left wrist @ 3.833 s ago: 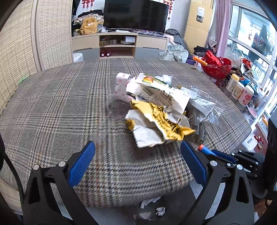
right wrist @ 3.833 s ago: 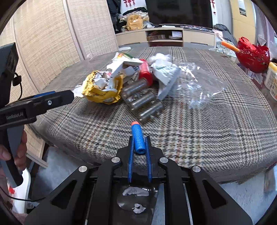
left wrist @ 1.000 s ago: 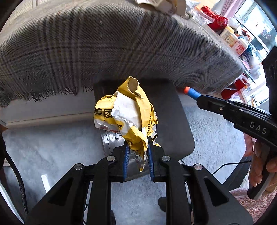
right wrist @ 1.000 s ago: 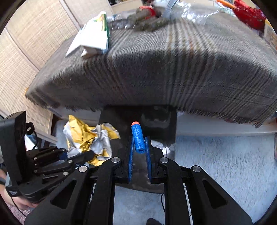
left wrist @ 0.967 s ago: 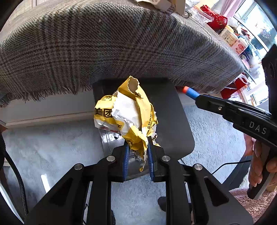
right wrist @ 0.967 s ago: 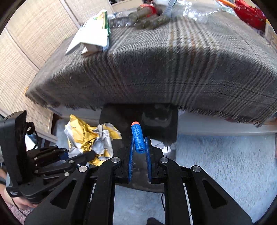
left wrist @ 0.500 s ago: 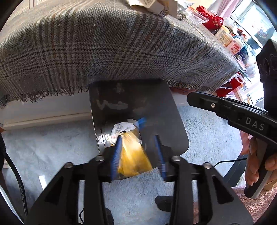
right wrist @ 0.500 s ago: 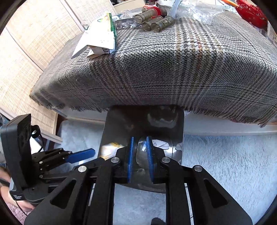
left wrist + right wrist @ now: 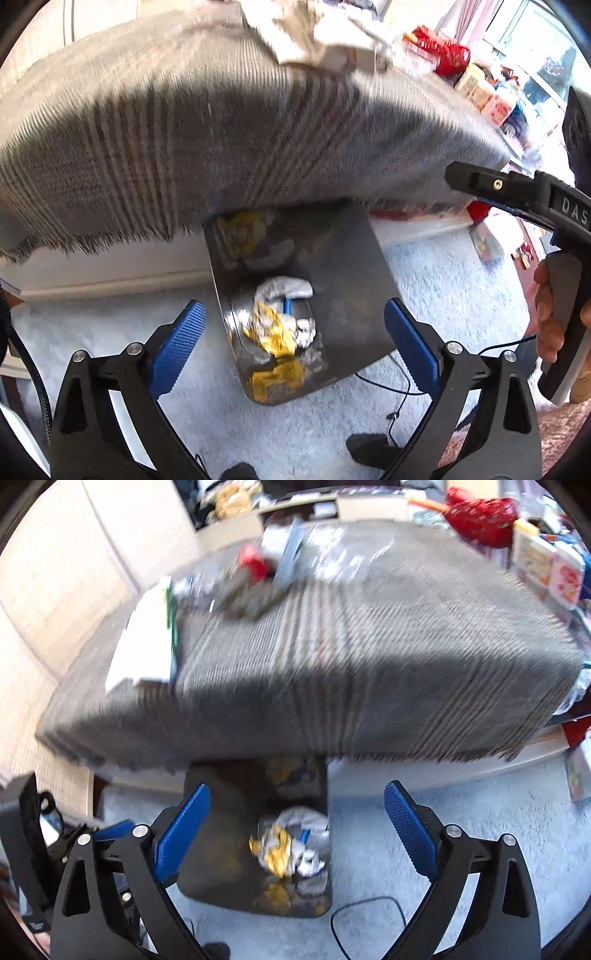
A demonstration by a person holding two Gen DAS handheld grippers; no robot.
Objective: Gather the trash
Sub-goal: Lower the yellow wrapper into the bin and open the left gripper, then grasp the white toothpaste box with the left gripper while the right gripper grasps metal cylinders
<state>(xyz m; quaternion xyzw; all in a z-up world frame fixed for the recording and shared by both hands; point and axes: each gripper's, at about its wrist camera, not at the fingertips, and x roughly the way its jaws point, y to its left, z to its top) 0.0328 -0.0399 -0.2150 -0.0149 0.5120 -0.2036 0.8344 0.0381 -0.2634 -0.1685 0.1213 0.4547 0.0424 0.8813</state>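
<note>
1. Grey plaid cloth with a dark fringe over the table (image 9: 221, 122).
2. Dark shiny metal bin (image 9: 343, 266).
3. Yellow and silver crumpled wrapper (image 9: 273, 328), beside a blue dart (image 9: 287, 304).
4. Black frames, blue ribbed pads on left gripper (image 9: 293, 332) and right gripper (image 9: 295, 821).
5. Pale blue-grey carpet (image 9: 461, 805).
6. Red basket (image 9: 480, 506), blurred.

The bin (image 9: 332, 280) stands on the floor just below the surface's (image 9: 221, 129) near edge; the crumpled wrapper (image 9: 271, 330) lies inside it, remaining trash (image 9: 258, 579) atop the surface.
</note>
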